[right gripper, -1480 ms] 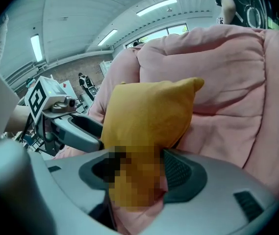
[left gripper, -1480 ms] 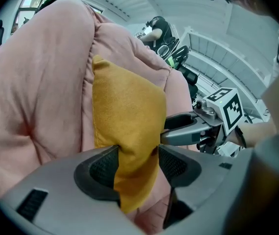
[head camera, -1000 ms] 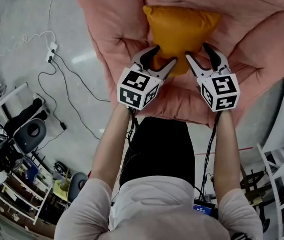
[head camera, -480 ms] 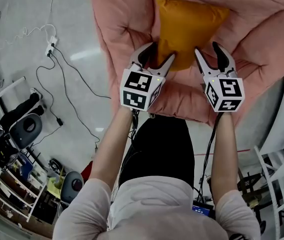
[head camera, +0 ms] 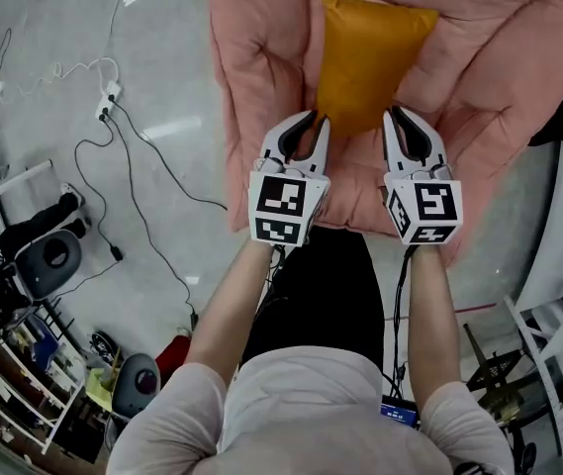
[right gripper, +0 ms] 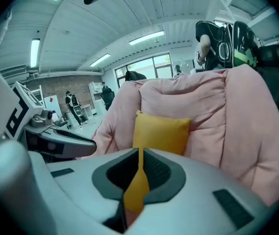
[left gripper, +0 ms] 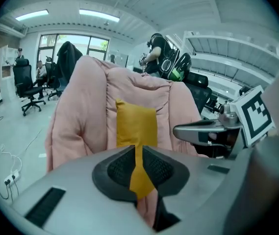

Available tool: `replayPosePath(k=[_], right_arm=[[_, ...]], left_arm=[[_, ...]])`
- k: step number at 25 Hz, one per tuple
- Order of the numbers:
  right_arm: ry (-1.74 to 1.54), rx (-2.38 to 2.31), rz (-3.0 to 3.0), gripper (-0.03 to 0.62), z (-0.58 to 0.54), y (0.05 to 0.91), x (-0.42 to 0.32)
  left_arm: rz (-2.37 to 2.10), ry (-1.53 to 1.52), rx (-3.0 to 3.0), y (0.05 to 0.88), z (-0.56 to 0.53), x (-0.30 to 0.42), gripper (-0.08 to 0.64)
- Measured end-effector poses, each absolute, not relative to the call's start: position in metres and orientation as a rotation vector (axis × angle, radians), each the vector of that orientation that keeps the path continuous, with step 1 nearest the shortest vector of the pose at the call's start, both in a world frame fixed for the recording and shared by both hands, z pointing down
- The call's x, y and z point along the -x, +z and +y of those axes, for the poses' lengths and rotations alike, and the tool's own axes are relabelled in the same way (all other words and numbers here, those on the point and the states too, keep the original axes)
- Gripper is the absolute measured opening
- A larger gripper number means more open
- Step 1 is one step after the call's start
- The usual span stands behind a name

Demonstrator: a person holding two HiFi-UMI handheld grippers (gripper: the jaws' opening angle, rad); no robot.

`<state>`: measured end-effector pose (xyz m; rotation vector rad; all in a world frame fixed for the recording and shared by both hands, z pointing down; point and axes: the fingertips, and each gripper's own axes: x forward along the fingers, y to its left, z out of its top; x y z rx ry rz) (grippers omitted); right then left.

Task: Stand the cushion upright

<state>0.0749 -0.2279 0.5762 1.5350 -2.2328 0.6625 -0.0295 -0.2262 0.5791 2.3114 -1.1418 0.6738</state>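
An orange-yellow cushion (head camera: 370, 59) leans against the back of a pink padded chair (head camera: 261, 87). My left gripper (head camera: 319, 125) has just closed its jaws and is shut on the cushion's near left corner; the fabric (left gripper: 140, 166) is pinched between its dark pads. At the near right corner, my right gripper (head camera: 392, 122) has also just closed, with a fold of the cushion (right gripper: 138, 180) clamped between its pads. The cushion (left gripper: 136, 124) rises in front of the chair back in the left gripper view, and the cushion (right gripper: 160, 133) does so in the right gripper view too.
Cables and a power strip (head camera: 111, 95) lie on the grey floor at the left. Office chairs (head camera: 48, 255) and cluttered shelves stand at the lower left, a white rack (head camera: 558, 364) at the right. People stand in the far room (right gripper: 70, 104).
Both grippers went from wide open around the cushion's near edge to shut on its two near corners. The hands rose, and the cushion now stands taller and narrower against the chair back.
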Motion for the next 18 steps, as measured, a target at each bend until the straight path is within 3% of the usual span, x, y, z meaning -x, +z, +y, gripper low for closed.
replayPosePath(k=[4,18], right_arm=[[0.626,-1.605,-2.257,0.009,-0.198,0.533,-0.068],[0.446,-1.754,-2.301,0.007,-0.090,0.378,-0.046]], left_arm=[[-1.209,0.605,-2.322,0.537,-0.198,0.036,0.029],[-1.273,0.459,-2.417,0.401,-0.094,0.035,0.013]])
